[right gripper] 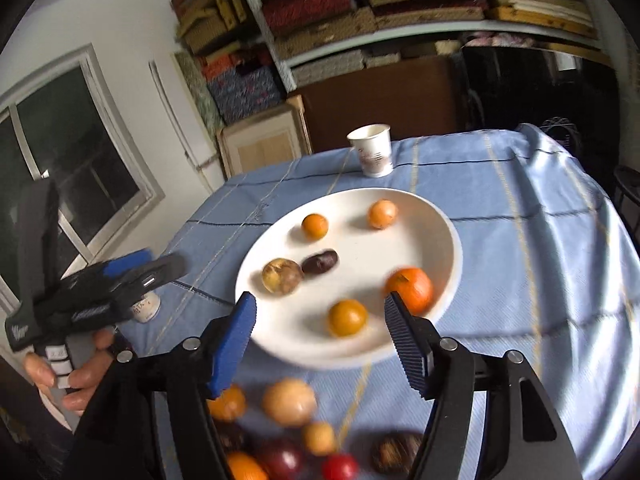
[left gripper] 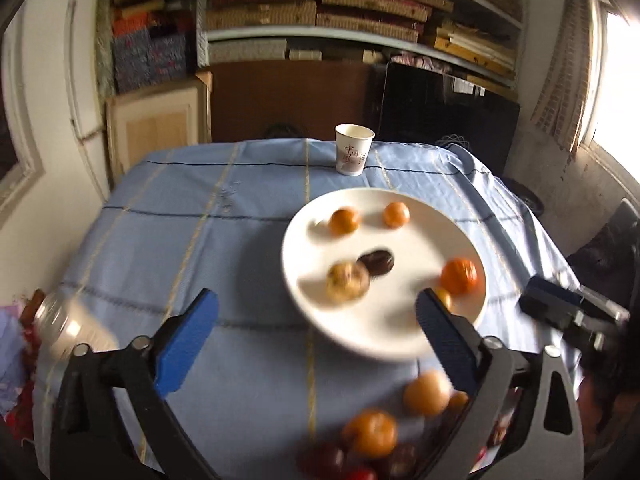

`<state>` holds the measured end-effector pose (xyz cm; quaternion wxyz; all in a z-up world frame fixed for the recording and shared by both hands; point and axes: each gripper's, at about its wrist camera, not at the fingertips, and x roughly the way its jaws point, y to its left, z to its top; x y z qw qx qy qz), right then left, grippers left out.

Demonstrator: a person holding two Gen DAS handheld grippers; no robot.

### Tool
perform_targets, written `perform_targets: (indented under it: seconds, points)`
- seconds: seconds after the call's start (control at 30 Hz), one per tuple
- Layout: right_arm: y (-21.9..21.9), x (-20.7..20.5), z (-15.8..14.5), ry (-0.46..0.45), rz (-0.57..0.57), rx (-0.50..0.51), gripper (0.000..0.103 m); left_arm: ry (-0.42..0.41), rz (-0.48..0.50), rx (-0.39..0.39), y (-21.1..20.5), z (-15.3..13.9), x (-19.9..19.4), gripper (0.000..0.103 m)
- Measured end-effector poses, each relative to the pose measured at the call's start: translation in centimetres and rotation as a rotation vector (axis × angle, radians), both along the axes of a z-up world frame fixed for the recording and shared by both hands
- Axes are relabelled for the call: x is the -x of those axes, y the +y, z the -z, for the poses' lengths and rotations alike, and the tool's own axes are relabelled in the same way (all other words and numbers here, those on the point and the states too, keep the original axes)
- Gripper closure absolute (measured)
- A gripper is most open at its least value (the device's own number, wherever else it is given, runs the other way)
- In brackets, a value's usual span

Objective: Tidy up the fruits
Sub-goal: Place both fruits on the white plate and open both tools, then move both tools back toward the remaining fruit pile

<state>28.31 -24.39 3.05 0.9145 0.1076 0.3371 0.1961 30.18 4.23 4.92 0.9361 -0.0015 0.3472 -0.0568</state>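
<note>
Fruits on plate; both grippers angled down above it, fingers spread, empty.

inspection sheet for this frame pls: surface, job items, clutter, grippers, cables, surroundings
Surface: table under a blue checked cloth, wrinkled at the far right.
Job's things: white plate holding six fruits, among them a large orange one at its right rim and a dark one mid-plate; loose fruit pile on the cloth in front of the plate.
Clutter: paper cup upright behind the plate; a jar at the left table edge.
Grippers: left gripper open and empty; right gripper open and empty, before the plate's near rim.
Cables: nothing seen.
Surroundings: shelves of stacked boxes behind, windows to both sides.
</note>
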Motion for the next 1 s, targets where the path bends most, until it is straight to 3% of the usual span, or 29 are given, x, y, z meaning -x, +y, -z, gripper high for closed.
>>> perform_targets:
  seconds: [0.17, 0.27, 0.37, 0.57, 1.0]
  points:
    - [-3.9, 4.2, 2.1, -0.031, 0.090, -0.005, 0.036, -0.012, -0.018, 0.039, 1.2, 3.2, 6.5, 0.005]
    - [-5.9, 5.1, 4.0, 0.043, 0.140, -0.038, 0.036, 0.043, -0.059, 0.026, 1.2, 5.1, 7.9, 0.005]
    - [-7.0, 6.0, 4.7, 0.066, 0.160, -0.069, 0.036, 0.045, -0.069, 0.013, 1.1, 5.9, 8.9, 0.005]
    - [-7.4, 7.7, 5.1, 0.048, 0.229, 0.087, 0.036, 0.067, -0.080, -0.044, 0.6, 7.4, 10.1, 0.005]
    - [-3.9, 7.5, 7.8, 0.130, 0.087, 0.285, 0.058, 0.070, -0.063, -0.006, 0.7, 7.4, 11.1, 0.005]
